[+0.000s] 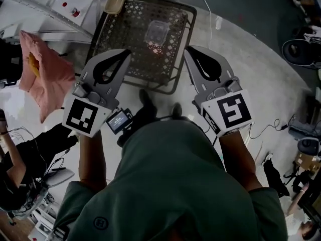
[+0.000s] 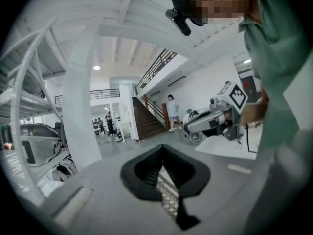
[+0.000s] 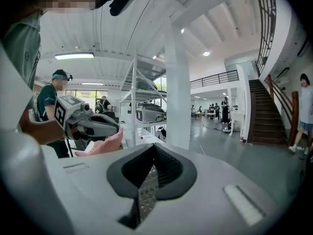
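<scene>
I hold both grippers side by side over a black wire-mesh basket standing on the grey floor. A clear plastic tub with something red under it lies inside the basket. My left gripper is shut and holds nothing, its tip over the basket's near left part. My right gripper is also shut and empty, its tip at the basket's near right corner. In the left gripper view the jaws meet, with mesh showing through the slit. The right gripper view shows its jaws together too.
A pink cloth hangs from a white shelf frame at the left. Cables and gear lie on the floor at the right. A seated person is at the lower left. A white pillar and stairs stand farther off.
</scene>
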Demonstrator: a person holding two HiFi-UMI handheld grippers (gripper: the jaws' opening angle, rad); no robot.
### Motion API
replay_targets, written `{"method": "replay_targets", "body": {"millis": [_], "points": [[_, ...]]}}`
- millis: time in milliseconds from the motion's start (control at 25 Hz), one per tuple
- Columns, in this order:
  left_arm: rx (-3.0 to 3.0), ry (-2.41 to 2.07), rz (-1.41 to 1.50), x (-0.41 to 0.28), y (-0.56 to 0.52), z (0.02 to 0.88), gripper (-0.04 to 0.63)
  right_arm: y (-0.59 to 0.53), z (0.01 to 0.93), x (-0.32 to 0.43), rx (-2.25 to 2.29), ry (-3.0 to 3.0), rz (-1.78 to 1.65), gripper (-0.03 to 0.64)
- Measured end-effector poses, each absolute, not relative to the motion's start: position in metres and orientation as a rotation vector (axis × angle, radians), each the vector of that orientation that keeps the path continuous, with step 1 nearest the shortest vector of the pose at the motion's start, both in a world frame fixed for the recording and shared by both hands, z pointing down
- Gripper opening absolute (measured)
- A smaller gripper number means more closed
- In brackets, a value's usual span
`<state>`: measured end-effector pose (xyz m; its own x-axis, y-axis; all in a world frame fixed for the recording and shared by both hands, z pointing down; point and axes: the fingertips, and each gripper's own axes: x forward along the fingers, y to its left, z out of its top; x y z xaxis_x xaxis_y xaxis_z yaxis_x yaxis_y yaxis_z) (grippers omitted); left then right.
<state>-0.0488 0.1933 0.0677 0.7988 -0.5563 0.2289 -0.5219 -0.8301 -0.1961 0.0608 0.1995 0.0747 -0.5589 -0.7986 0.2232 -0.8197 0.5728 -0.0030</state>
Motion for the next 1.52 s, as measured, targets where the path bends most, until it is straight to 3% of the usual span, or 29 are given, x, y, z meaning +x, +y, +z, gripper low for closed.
{"method": "replay_targets", "body": {"millis": [880, 1520], "points": [[-2.940, 0.600, -0.343, -0.100, 0.086, 0.071, 0.002, 0.115, 0.066, 0.003, 1.569, -2.424, 0.152, 0.006], [-2.925, 0.875, -0.509, -0.056, 0.021, 0.093, 0.002, 0.022, 0.091, 0.055, 1.330, -2.551, 0.219, 0.008]]}}
